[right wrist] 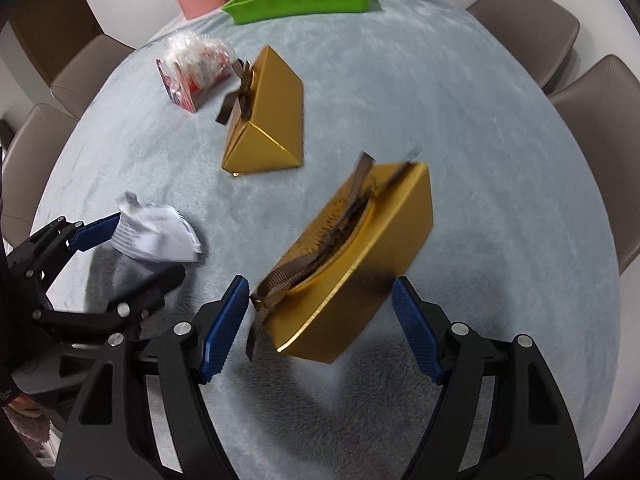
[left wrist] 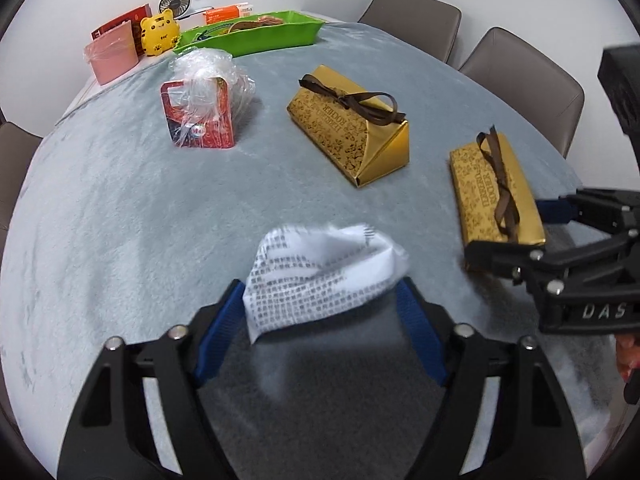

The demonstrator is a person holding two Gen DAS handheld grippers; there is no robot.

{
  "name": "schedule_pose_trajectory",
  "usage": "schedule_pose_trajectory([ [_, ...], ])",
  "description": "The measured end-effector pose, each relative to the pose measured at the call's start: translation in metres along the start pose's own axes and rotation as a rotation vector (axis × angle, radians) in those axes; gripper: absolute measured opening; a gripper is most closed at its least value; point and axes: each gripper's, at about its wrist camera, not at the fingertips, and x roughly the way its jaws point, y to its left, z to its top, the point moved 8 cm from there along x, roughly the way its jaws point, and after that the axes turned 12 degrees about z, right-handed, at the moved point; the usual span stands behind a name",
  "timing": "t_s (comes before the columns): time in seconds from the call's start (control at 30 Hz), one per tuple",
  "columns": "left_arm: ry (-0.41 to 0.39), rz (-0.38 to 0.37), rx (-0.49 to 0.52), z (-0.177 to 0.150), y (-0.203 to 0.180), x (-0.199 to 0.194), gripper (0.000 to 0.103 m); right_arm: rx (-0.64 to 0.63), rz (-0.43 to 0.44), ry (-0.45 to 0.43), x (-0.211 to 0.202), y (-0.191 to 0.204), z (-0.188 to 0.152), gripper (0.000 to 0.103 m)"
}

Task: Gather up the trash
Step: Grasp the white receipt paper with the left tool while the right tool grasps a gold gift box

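Your left gripper (left wrist: 320, 304) stands wide open around a crumpled printed paper (left wrist: 320, 272) on the grey cloth-covered table (left wrist: 120, 220), its blue pads (left wrist: 222, 332) flanking the wad; whether either pad touches it cannot be told. Your right gripper (right wrist: 320, 312) is likewise spread wide around the near end of a gold gift box (right wrist: 352, 256) with a brown ribbon, gripping nothing firmly. A second gold box (left wrist: 348, 124) lies mid-table, a plastic-wrapped red package (left wrist: 202, 108) beyond it, and a green tray (left wrist: 256, 34) sits at the far edge.
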Motion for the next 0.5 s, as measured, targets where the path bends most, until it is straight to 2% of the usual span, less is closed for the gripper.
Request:
schedule_pose_trajectory([
  [0.1,0.011,-0.011,-0.01,0.002,0.001,0.005,0.046,-0.005,0.001,0.0,0.001,0.001,0.0,0.069],
  [0.2,0.012,-0.009,-0.001,0.004,0.003,0.006,0.031,-0.01,0.017,-0.002,-0.001,0.003,0.002,0.06],
  [0.23,0.013,-0.013,-0.001,0.005,0.003,0.006,0.03,-0.017,0.017,0.0,-0.002,0.004,0.003,0.058],
  [0.33,0.015,-0.002,0.001,0.008,0.007,0.004,0.031,-0.028,0.02,0.0,-0.005,0.006,0.005,0.051],
  [0.4,-0.002,0.006,0.005,0.011,0.007,0.0,0.035,-0.026,0.025,-0.004,-0.008,0.005,0.005,0.048],
  [0.43,-0.012,0.015,0.013,0.012,0.007,-0.003,0.038,-0.027,0.027,-0.004,-0.01,0.005,0.005,0.047],
  [0.5,-0.036,0.037,0.029,0.014,0.008,-0.007,0.052,-0.028,0.031,-0.006,-0.011,0.005,0.004,0.045],
])
